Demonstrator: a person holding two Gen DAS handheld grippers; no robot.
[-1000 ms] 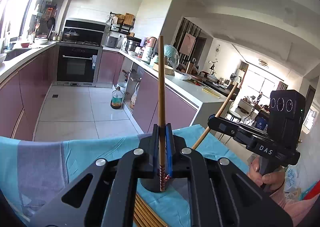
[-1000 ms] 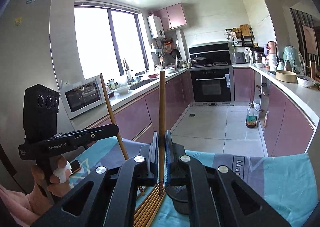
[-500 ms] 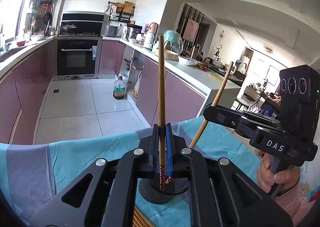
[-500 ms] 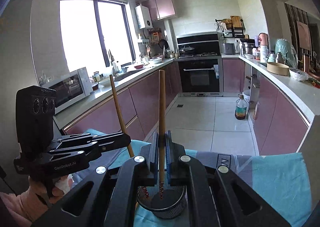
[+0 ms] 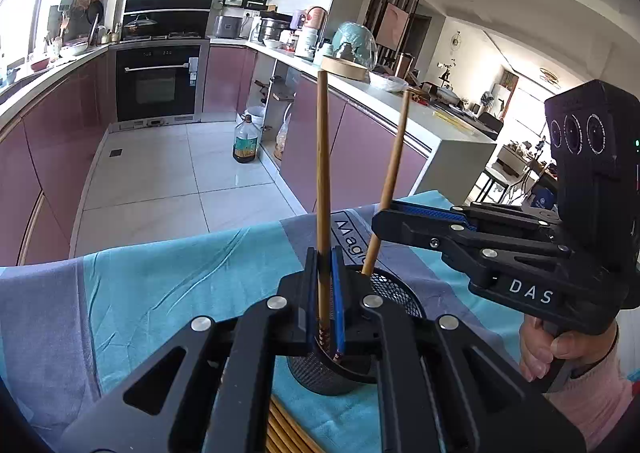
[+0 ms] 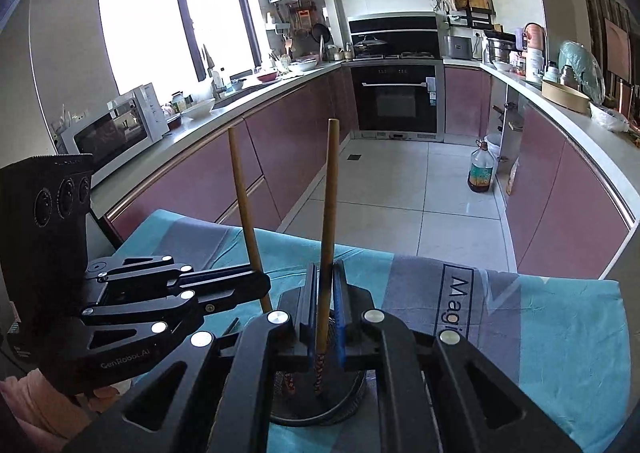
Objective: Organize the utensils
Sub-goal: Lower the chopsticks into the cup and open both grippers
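**Two chopsticks going into the cup**

A kitchen with pink cupboards, a black oven (image 6: 394, 97) at the far end, and close by a table under a blue cloth (image 5: 168, 277). On the cloth, a black mesh cup (image 5: 396, 289), the landmark for all else here.

Right over the cup: the left gripper (image 5: 326, 293), pinching one chopstick (image 5: 323, 181) tight and nearly straight up, patterned tip already down inside the cup. Coming in from the right side of the cup: the right gripper (image 5: 382, 215), holding a second chopstick (image 5: 390, 181) that leans a little, lower end inside the cup too. In the right wrist view, the same pair: one chopstick (image 6: 326, 237) squeezed between blue pads, jaws nearly pressed together, and the other one (image 6: 245, 213) just left of it in the left gripper (image 6: 262, 281).

In front of the cup, at the near edge of the cloth: more chopsticks (image 5: 282, 429) lying flat, waiting.

Step in hand, by the look of it: dropping both sticks into the cup. Next move, most likely: lower a bit more until the tips reach the bottom, then spread the jaws slowly and let go. After that, lift straight up without bumping the cup, then back for the flat ones.
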